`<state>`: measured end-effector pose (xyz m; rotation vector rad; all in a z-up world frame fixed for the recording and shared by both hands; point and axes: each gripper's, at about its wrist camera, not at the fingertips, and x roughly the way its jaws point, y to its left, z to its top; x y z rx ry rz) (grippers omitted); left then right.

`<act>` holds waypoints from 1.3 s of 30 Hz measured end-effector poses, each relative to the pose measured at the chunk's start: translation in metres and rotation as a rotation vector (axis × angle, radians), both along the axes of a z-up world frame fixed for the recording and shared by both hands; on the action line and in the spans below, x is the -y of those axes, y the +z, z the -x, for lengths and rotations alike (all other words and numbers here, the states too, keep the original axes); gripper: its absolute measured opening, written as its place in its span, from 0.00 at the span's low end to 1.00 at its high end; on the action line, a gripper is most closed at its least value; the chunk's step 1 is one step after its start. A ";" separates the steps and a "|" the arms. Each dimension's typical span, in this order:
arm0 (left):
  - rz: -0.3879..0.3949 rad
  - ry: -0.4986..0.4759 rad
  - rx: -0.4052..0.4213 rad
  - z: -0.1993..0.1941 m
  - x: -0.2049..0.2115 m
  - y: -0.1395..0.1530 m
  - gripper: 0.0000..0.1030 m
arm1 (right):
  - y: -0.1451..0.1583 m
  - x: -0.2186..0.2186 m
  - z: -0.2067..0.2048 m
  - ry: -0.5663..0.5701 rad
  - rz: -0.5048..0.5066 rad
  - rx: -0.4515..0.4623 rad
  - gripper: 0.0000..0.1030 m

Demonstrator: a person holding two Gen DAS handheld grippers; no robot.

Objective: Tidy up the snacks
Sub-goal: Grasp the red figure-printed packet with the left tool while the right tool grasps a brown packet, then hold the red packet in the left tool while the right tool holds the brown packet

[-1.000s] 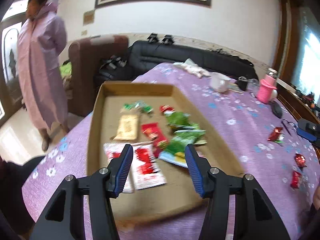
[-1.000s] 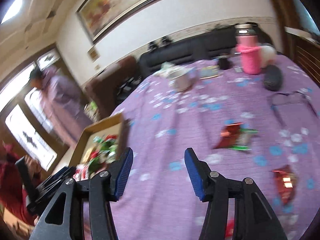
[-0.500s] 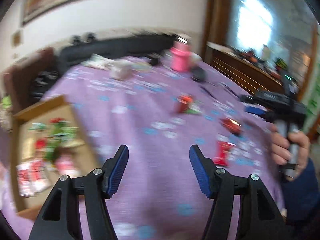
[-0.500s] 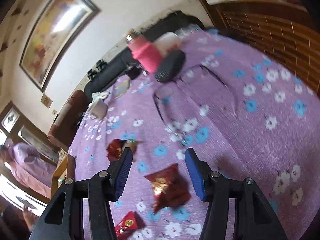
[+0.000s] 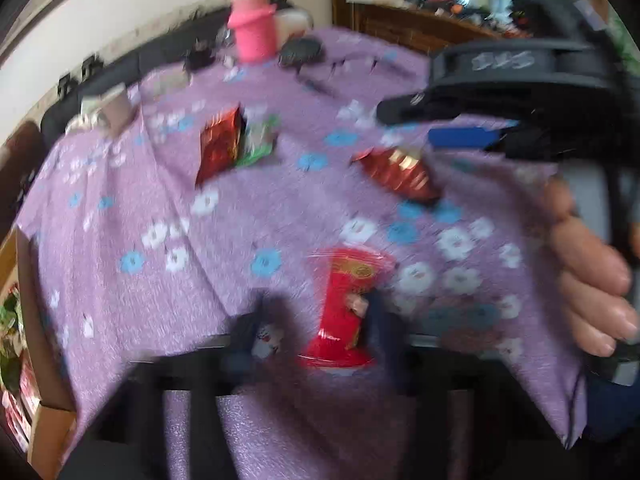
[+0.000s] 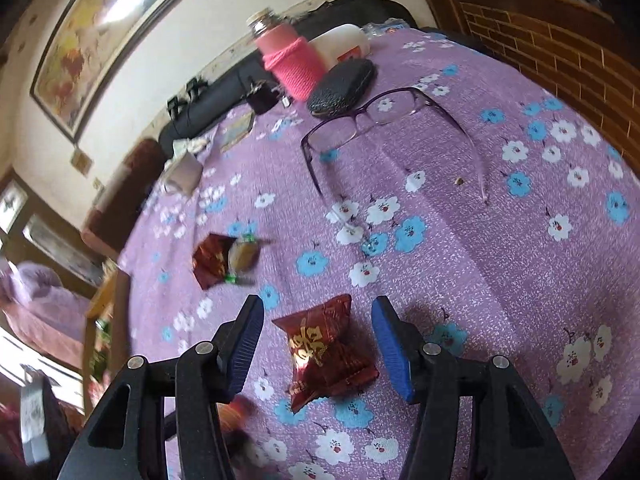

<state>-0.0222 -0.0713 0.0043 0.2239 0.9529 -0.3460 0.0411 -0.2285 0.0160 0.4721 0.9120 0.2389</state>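
Note:
A bright red snack packet (image 5: 344, 300) lies on the purple flowered tablecloth (image 5: 140, 184). My left gripper (image 5: 320, 308) is blurred and straddles it. Its jaws are closing, with a gap showing on the packet's left side. In the right wrist view my right gripper (image 6: 318, 332) stands open around a dark red packet (image 6: 324, 356), and its blue pads (image 6: 394, 344) are clear of the wrapper. That same packet (image 5: 400, 172) shows under the right gripper's pad (image 5: 464, 136) in the left wrist view. Farther off lie another dark red packet (image 6: 210, 260) and a green-edged one (image 6: 244, 256).
The cardboard box (image 5: 44, 420) of sorted snacks is at the left edge. Glasses (image 6: 380, 128), a black case (image 6: 344, 84), a pink bottle (image 6: 292, 60) and a mug (image 6: 184, 172) sit farther back. A brick wall (image 6: 560, 52) borders the right. A hand (image 5: 592, 280) holds the right gripper.
The left gripper swung from over the box rightward across the cloth to the bright red packet and its jaws narrowed. The right gripper came down around the dark red packet.

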 end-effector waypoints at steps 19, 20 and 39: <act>0.060 0.332 0.078 -0.037 -0.097 0.000 0.17 | 0.008 -0.084 0.028 0.282 0.256 0.160 0.31; 0.066 0.335 0.078 -0.036 -0.099 0.001 0.17 | 0.008 -0.084 0.028 0.281 0.248 0.159 0.31; 0.086 0.310 0.095 -0.033 -0.096 0.004 0.17 | 0.004 -0.072 0.014 0.248 0.140 0.097 0.31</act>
